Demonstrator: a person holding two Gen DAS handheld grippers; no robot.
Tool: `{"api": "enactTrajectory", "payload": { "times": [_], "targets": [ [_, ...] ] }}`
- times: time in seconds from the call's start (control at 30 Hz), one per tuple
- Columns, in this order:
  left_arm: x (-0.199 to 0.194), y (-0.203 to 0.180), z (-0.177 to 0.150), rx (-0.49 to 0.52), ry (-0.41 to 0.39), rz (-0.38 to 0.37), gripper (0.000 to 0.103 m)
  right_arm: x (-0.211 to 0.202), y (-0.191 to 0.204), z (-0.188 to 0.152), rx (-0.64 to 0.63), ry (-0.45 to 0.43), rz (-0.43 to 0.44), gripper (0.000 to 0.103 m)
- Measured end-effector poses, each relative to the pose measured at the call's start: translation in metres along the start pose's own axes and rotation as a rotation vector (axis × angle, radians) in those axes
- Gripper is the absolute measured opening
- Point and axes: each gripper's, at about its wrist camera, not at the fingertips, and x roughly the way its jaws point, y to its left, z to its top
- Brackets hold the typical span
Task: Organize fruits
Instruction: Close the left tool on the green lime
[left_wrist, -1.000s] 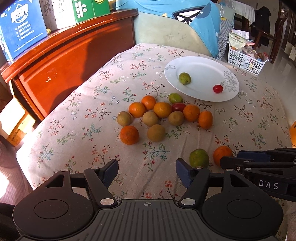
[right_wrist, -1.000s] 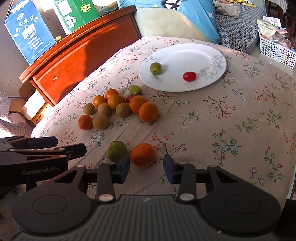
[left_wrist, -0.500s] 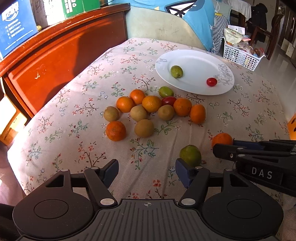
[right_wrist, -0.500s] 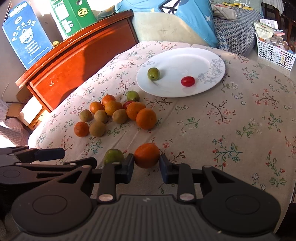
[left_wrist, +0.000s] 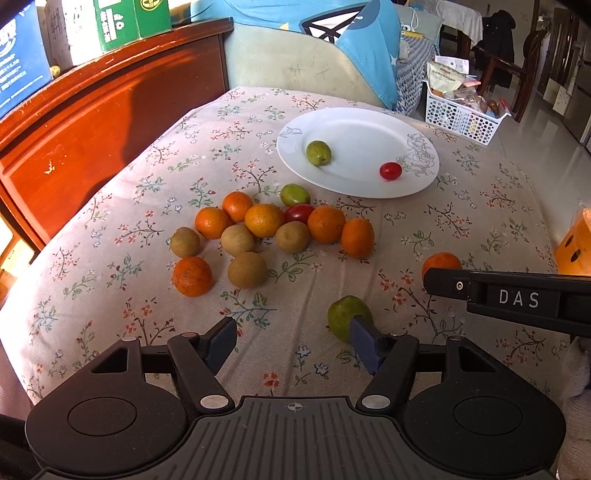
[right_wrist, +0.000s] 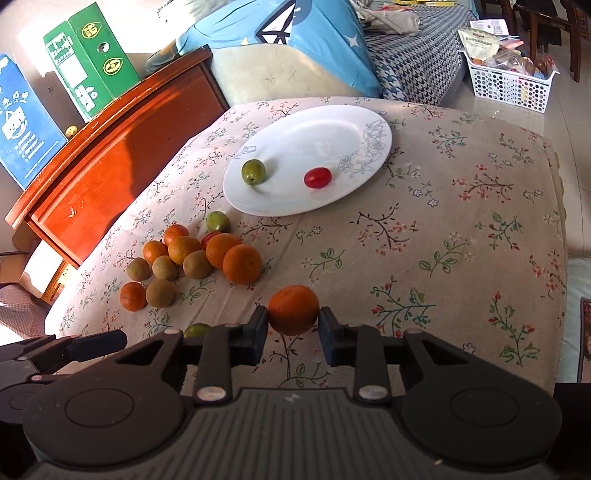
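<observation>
Right hand-held gripper (right_wrist: 293, 330) closed onto orange (right_wrist: 293, 309); left hand-held gripper (left_wrist: 293, 341) wide, empty; plate (left_wrist: 369, 184) holds two fruits.

A home living room: cushioned sofa (right_wrist: 295, 74), floral tablecloth (right_wrist: 443, 240), wooden cabinet (left_wrist: 92, 122).

Matt floral cloth (left_wrist: 461, 229) under a glossy white plate (left_wrist: 354, 122) — polished wood headboard (left_wrist: 92, 122), matt black plastic gripper (right_wrist: 293, 332).

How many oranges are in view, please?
7. Five sit in the cluster on the floral cloth, one lies apart at its near left, and one is between the right hand-held gripper fingers. Others may be hidden.
</observation>
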Motion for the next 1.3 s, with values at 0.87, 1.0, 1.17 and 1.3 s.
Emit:
{"api": "enactTrajectory", "payload": {
  "times": [0.87, 1.0, 1.17, 1.3],
  "targets": [
    [0.019, -0.011, -0.007, -0.020, -0.002, -0.100, 0.028, 0.002, -0.002, -0.001, 0.018, 0.017, -0.013, 0.030],
    [0.019, -0.010, -0.007, -0.026, -0.016, -0.096, 0.028, 0.002, -0.002, -0.001, 0.019, 0.014, -0.010, 0.030],
    [0.013, 0.000, 0.000, -0.081, -0.042, -0.094, 0.028, 0.001, -0.003, 0.001, 0.036, 0.016, 0.004, 0.030],
    [0.006, 0.007, 0.012, -0.107, -0.068, -0.101, 0.028, -0.001, -0.005, 0.008, 0.071, 0.016, 0.040, 0.030]
  ]
}}
